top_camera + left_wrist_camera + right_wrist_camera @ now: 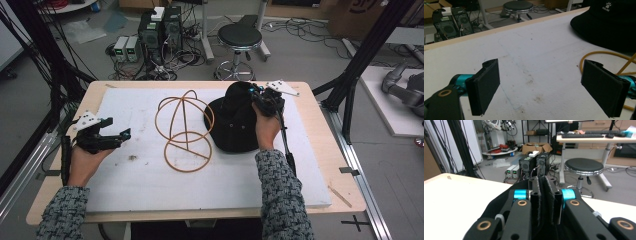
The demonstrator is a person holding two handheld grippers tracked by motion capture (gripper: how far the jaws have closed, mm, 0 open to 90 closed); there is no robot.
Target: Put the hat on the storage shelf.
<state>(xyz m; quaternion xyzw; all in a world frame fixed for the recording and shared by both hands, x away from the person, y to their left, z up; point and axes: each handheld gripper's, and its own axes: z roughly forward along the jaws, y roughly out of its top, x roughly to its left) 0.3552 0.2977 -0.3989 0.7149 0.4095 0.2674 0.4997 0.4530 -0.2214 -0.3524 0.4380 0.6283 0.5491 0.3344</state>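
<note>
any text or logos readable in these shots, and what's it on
"KELME", small white letters under a white paw-print logo, on the black hat; the reading is a little uncertain at this size.
Power supply units on the floor have lit displays, too small to read.
Cardboard box at the far right carries a dark printed mark, cut off and unreadable.
Nothing readable on the wire hat stand or the table.

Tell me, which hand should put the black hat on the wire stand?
The right, probably. The right gripper is already shut on the black hat, beside the wire stand. The left gripper is open, holding nothing, on the stand's other side.
</note>
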